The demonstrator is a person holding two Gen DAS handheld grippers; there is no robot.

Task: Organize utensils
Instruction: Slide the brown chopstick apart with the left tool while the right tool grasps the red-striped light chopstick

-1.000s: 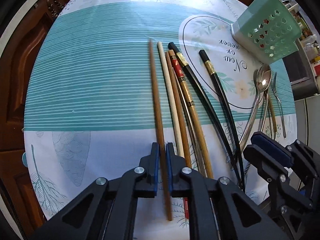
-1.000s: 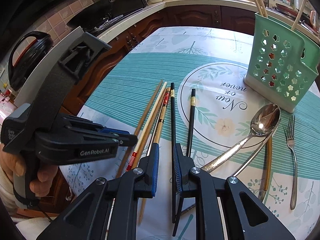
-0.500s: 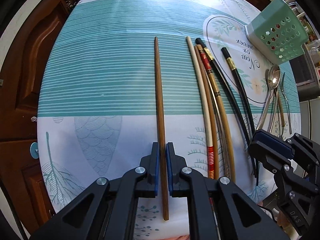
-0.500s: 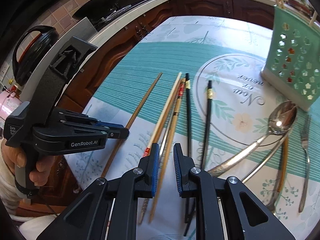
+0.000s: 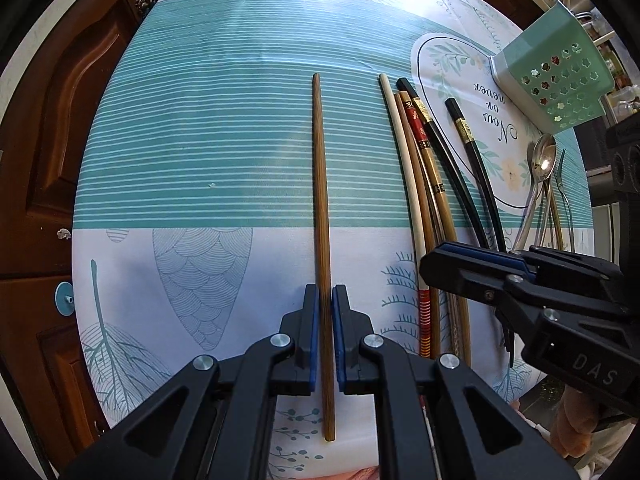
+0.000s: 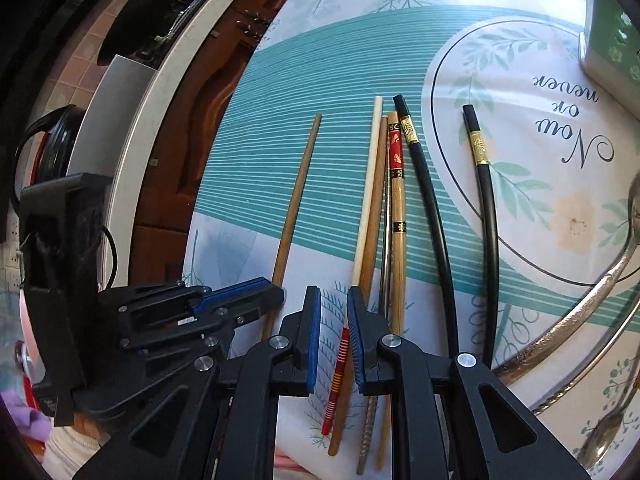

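My left gripper [image 5: 325, 294] is shut on a brown wooden chopstick [image 5: 321, 184], which lies along the tablecloth apart from the others; it also shows in the right wrist view [image 6: 294, 204]. My right gripper [image 6: 334, 296] is open low over a bundle of chopsticks: a cream one with a red striped end [image 6: 366, 200], a brown one [image 6: 372, 240] and a red-and-bamboo one [image 6: 397, 208]. The cream chopstick's red end lies between its jaws. Two black chopsticks [image 6: 432, 208] [image 6: 488, 208] lie to the right. The right gripper shows in the left wrist view [image 5: 472, 264].
A mint green perforated utensil holder [image 5: 556, 88] stands at the table's far right. Spoons [image 5: 540, 168] and a fork [image 5: 562, 184] lie beside it. A spoon handle [image 6: 580, 304] crosses the right side. Wooden cabinet doors [image 5: 48, 120] lie beyond the table's left edge.
My left gripper has slid the brown chopstick leftward, away from the bundle. My right gripper has moved left and down over the cream and brown chopsticks.
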